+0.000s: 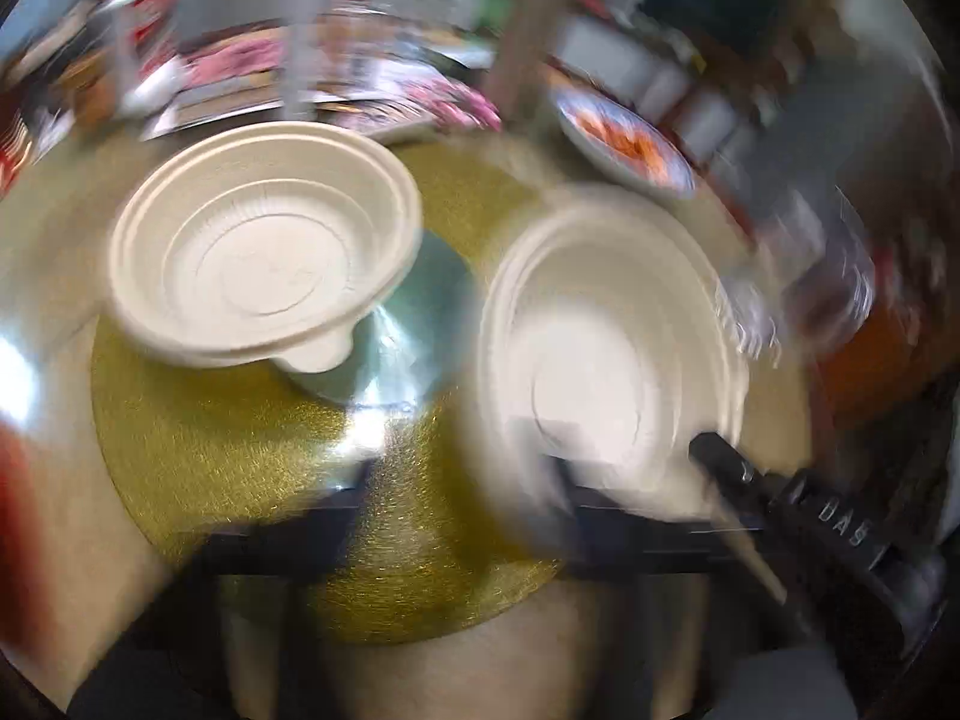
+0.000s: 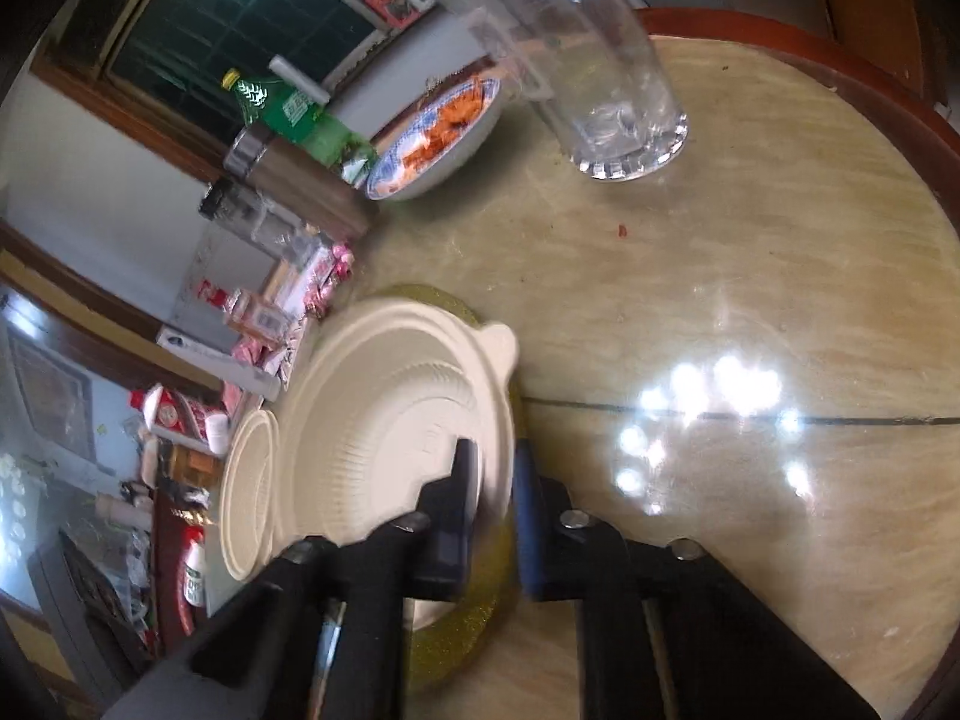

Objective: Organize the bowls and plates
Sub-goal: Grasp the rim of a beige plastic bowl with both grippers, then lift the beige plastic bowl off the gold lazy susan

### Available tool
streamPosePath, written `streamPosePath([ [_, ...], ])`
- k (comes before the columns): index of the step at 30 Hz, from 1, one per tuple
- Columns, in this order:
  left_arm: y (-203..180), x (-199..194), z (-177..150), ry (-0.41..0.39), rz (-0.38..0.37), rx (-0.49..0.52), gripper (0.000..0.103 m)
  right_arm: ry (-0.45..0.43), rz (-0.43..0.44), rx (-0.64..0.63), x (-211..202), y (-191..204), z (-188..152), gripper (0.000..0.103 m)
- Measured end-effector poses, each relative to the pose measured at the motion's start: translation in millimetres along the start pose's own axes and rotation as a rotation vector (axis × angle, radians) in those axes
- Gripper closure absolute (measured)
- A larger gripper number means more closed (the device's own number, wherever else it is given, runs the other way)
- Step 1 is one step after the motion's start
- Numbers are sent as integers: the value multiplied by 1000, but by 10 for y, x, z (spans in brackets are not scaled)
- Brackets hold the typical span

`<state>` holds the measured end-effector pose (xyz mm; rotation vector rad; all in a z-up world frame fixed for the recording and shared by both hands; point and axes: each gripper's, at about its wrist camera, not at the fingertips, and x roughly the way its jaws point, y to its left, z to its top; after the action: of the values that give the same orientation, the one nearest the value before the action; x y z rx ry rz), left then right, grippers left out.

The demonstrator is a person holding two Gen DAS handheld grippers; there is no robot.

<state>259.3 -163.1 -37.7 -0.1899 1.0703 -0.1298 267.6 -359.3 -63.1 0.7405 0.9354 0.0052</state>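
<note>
Down at a slant, the right gripper (image 2: pixel 489 480) has its jaws pinched on the rim of a cream bowl (image 2: pixel 390 420), one finger inside, one outside. That bowl tips on edge, mouth facing left, over the gold mat (image 2: pixel 474 612) on the table (image 2: pixel 750 300). A second cream bowl (image 1: pixel 264 252) sits upright on the mat's far left side. The left gripper (image 1: pixel 468 510) is blurred; its jaws are nearly closed, with nothing visibly held. Toward the table's far edge stand a glass mug (image 2: pixel 588 72), a food plate (image 2: pixel 438 138) and bottles (image 2: pixel 282 108).
</note>
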Motion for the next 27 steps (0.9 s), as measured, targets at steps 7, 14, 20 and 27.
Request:
streamPosePath([
  [7, 60, -182, -221, -16, -19, 1, 89, -35, -6, -44, -240, 27, -340, 93],
  [14, 65, -446, -526, -53, -36, 53, 89, -71, -18, -58, -559, 11, -672, 93],
  [20, 165, -542, -689, -45, -61, 46, 89, -98, -38, -88, -776, 48, -921, 93],
  [27, 308, -638, -827, -49, -62, 40, 89, -91, -34, -100, -849, 90, -1142, 93],
])
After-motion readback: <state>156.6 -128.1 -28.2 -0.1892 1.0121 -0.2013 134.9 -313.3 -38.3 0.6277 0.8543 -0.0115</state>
